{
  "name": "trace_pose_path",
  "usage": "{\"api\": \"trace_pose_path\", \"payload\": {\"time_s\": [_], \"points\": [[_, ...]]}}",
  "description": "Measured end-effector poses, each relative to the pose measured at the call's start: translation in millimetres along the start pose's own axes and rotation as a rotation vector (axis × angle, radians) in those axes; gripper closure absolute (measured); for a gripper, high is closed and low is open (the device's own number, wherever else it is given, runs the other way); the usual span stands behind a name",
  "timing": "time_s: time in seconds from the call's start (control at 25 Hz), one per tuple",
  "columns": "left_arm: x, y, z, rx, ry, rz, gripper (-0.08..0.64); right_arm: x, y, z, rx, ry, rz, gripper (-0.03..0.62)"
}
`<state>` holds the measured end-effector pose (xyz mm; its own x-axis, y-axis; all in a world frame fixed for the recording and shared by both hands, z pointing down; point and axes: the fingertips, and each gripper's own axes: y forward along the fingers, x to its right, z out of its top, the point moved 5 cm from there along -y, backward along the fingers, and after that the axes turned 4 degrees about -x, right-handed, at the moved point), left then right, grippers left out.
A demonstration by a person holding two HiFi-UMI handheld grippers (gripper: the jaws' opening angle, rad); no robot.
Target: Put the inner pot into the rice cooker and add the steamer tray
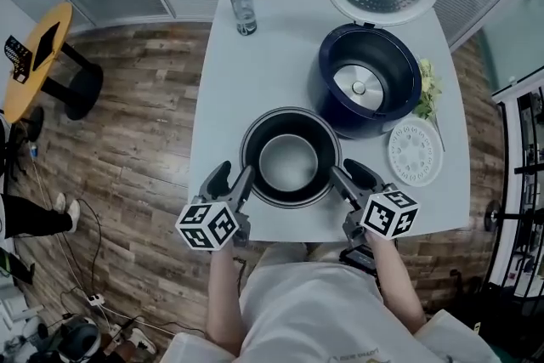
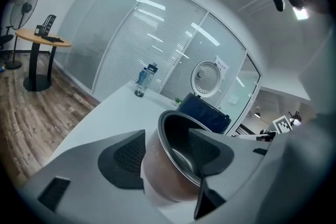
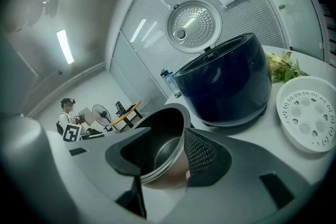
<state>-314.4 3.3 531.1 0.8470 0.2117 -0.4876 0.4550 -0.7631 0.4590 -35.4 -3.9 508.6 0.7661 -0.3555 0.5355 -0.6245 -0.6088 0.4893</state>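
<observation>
Left tool [image 1: 236, 172] and right tool [image 1: 346, 172] each stood wide open astride inner pot [image 1: 289, 161] rim, unclamped. Risk: uneven pinch on thin wall; pot could tilt, slip, strike rice cooker [image 1: 374, 121].

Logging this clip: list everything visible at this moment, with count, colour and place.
table: one, white, centre
inner pot: one, dark, near table edge, between both grippers
rice cooker: one, dark blue, open, behind the inner pot to the right
steamer tray: one, white, perforated, right of the inner pot
water bottle: one, clear with blue cap, far left of table
greens: one bunch, green, right of the rice cooker
side table: one, round, wooden top, at left
left gripper: one, black, open, fingers astride the pot's left wall
right gripper: one, black, open, fingers astride the pot's right wall
</observation>
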Motion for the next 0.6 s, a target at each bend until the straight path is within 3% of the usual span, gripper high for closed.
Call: {"api": "trace_pose_path", "payload": {"time_s": [0.24, 0.6], "points": [[-1, 14, 0, -0.049, -0.001, -0.014, 0.308, 12, 8, 8, -0.027, -0.010, -0.024, 0.387], [4, 19, -5, -0.067, -0.009, 0.029, 0.310, 26, 17, 6, -0.067, -0.011, -0.013, 0.388]]}}
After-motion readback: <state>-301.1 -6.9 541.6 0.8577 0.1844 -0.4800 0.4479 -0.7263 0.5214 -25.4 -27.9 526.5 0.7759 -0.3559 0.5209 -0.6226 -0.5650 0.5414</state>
